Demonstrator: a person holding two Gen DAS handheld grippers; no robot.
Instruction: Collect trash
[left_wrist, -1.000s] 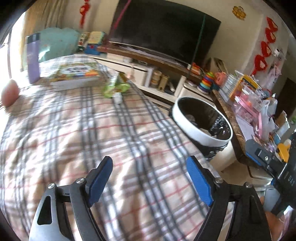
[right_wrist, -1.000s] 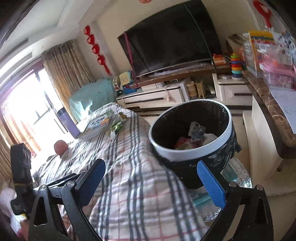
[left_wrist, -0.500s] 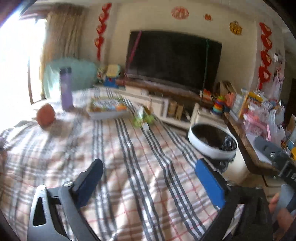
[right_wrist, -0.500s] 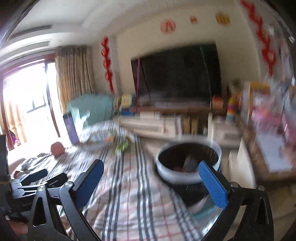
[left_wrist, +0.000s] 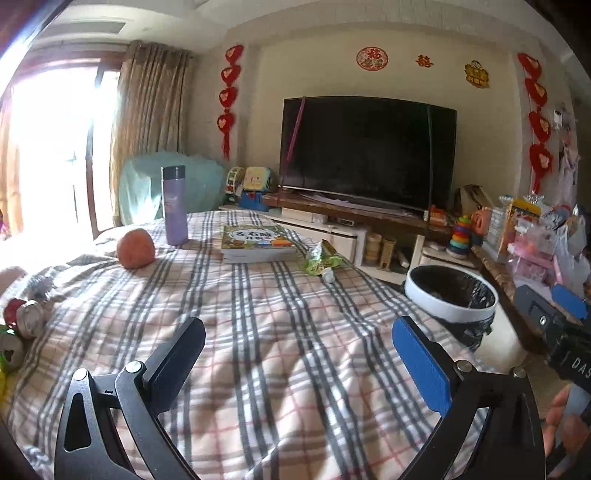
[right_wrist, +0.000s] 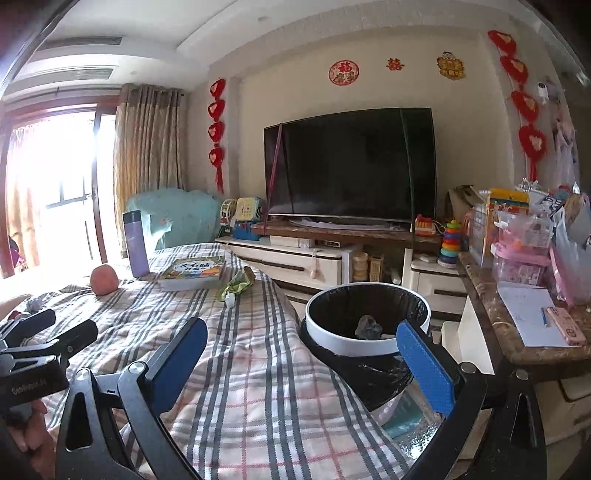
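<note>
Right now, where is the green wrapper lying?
The green wrapper lies on the checked blanket near its far right edge, just right of the book, with the bin further right.

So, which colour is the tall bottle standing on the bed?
The bottle is light purple with a dark cap; the left wrist view shows it best.

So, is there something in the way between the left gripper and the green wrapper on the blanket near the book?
Nothing visible blocks it. The left gripper is open over bare plaid blanket, and the green wrapper lies farther ahead, beside the book near the edge. From there the trash bin stands open to the right.
</note>
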